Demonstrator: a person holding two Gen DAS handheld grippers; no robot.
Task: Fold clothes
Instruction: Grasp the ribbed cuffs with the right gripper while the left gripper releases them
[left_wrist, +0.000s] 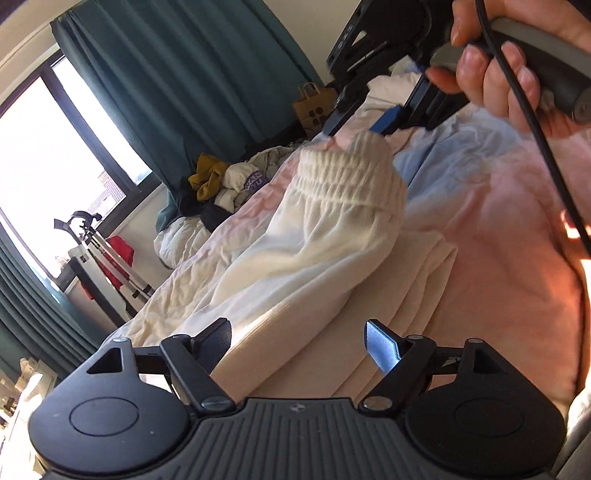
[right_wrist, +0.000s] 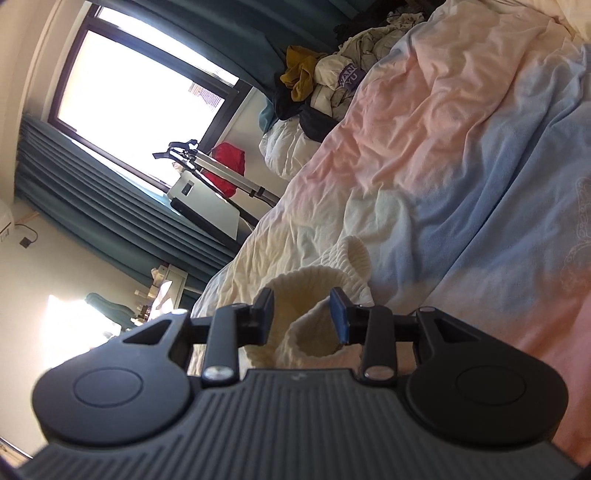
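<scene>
A cream-white sweater (left_wrist: 303, 236) lies on the bed, one sleeve lifted by its ribbed cuff (left_wrist: 351, 173). My right gripper (left_wrist: 354, 127), seen in the left wrist view at top right in a hand, pinches the top of that cuff. In the right wrist view the cuff (right_wrist: 306, 317) sits between the fingers of my right gripper (right_wrist: 301, 314), which are partly closed on it. My left gripper (left_wrist: 297, 338) is open and empty, hovering low over the folded body of the sweater (left_wrist: 332, 347).
The bed has a pastel pink, blue and cream duvet (right_wrist: 461, 155). A pile of unfolded clothes (left_wrist: 229, 181) lies at its far end, also in the right wrist view (right_wrist: 332, 81). A paper bag (left_wrist: 314, 107), teal curtains (left_wrist: 192, 74), a window and a stand (right_wrist: 221, 166) lie beyond.
</scene>
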